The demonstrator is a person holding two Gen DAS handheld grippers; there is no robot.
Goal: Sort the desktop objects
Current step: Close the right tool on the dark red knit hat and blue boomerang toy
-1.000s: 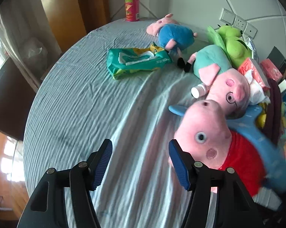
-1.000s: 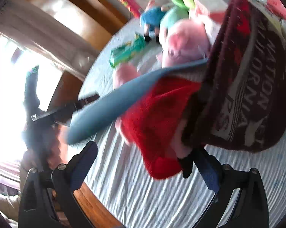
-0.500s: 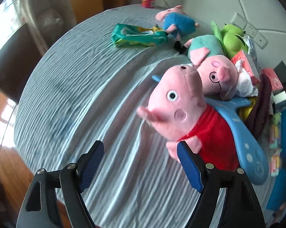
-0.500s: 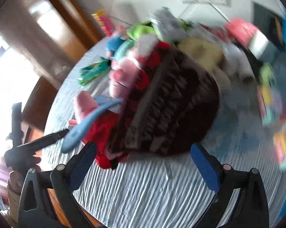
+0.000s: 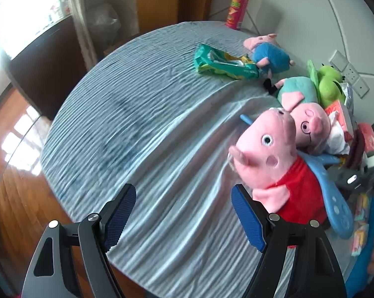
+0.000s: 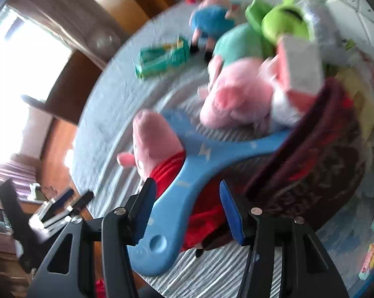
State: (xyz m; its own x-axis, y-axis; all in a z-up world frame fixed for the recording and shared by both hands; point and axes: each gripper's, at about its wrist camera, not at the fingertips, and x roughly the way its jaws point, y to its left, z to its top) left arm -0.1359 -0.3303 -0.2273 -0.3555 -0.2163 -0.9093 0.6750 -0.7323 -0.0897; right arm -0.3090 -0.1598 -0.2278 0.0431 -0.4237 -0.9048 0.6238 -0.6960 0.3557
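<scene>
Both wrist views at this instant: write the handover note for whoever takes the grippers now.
Left gripper: jaws open, empty, above the striped tablecloth, beside the red-dress pig plush.
Right gripper: jaws partly open around the blue paddle; the view is blurred, so a firm grip cannot be confirmed.
The paddle lies across the red-dress pig plush, against a dark knit cap. The glasses pig plush, blue-shirt pig plush, green plush, wipes pack and chip can remain scattered.
Done: nothing visibly sorted.
Left: secure the paddle, then group the plushes and the rest.
</scene>
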